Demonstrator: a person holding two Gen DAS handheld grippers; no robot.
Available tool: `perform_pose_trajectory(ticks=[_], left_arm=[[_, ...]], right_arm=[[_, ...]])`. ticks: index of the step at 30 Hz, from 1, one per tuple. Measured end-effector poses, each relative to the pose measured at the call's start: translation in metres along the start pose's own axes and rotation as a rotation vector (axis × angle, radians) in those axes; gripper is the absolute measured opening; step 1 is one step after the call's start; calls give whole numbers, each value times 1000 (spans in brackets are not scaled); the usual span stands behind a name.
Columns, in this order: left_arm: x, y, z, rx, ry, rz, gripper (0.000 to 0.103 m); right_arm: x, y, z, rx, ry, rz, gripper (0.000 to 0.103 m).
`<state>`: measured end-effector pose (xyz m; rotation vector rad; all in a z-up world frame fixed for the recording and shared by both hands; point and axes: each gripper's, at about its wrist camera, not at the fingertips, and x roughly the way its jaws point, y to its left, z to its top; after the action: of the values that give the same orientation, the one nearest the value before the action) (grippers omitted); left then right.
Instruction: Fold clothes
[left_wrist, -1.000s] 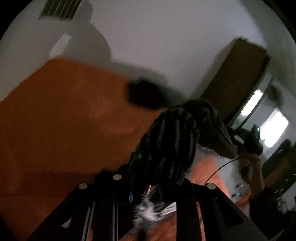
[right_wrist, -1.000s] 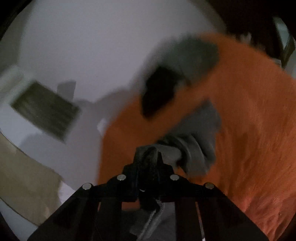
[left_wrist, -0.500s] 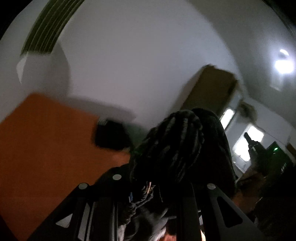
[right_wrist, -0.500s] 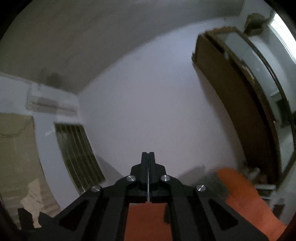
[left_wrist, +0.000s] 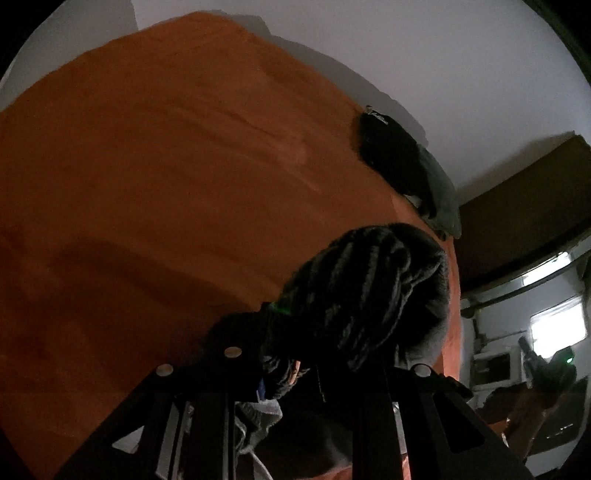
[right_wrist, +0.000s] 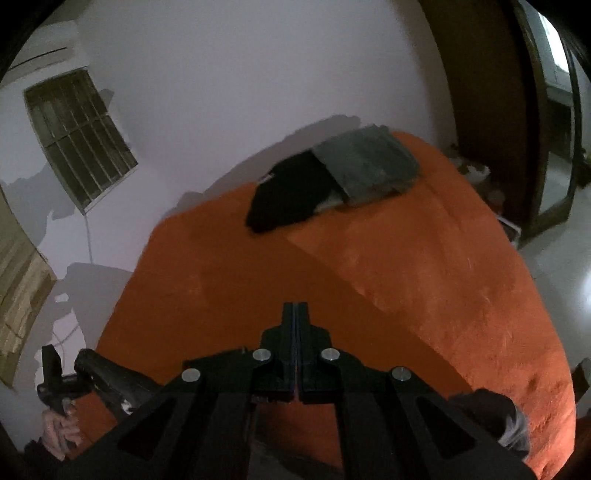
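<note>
two pieces look already folded: a black garment (right_wrist: 291, 197) and a grey garment (right_wrist: 367, 168) lie touching each other at the far end of the orange bed (right_wrist: 424, 280), near the wall. so part of the work is done. the striped dark knit garment (left_wrist: 365, 295) is not folded yet, i think; it hangs bunched over the left gripper (left_wrist: 295, 373), whose fingers stand narrow and hold it, above the near part of the bed. another small dark piece (right_wrist: 491, 413) lies at the near right edge.

the right gripper (right_wrist: 295, 321) has its fingers pressed together with nothing between them. one second earlier it held a grey cloth, which is now gone from it. the left gripper has come lower toward the bed, and it keeps the same knit piece.
</note>
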<state>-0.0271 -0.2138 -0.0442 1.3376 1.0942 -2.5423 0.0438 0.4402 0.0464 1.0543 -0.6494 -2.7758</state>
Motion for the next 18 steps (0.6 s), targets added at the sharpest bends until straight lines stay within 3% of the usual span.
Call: perform_pose_trajectory(ticks=[3, 7, 8, 11, 12, 14, 18], left_arm=[[3, 10, -11, 22, -3, -5, 21], [-6, 32, -14, 18, 0, -12, 22], [-13, 36, -11, 14, 0, -14, 22], [-13, 37, -7, 10, 2, -19, 22], [-13, 39, -8, 10, 5, -19, 22], [-9, 40, -6, 8, 7, -22, 22], [-5, 41, -7, 14, 20, -20, 22]], right_arm=[[-9, -32, -19, 76, 40, -5, 0], [-35, -83, -57, 156, 108, -95, 1], [-44, -96, -69, 177, 131, -120, 7], [-66, -143, -119, 296, 208, -189, 40], [-74, -158, -139, 349, 223, -204, 47], [-86, -180, -177, 445, 266, -207, 48], [-87, -191, -238, 567, 349, -133, 48]])
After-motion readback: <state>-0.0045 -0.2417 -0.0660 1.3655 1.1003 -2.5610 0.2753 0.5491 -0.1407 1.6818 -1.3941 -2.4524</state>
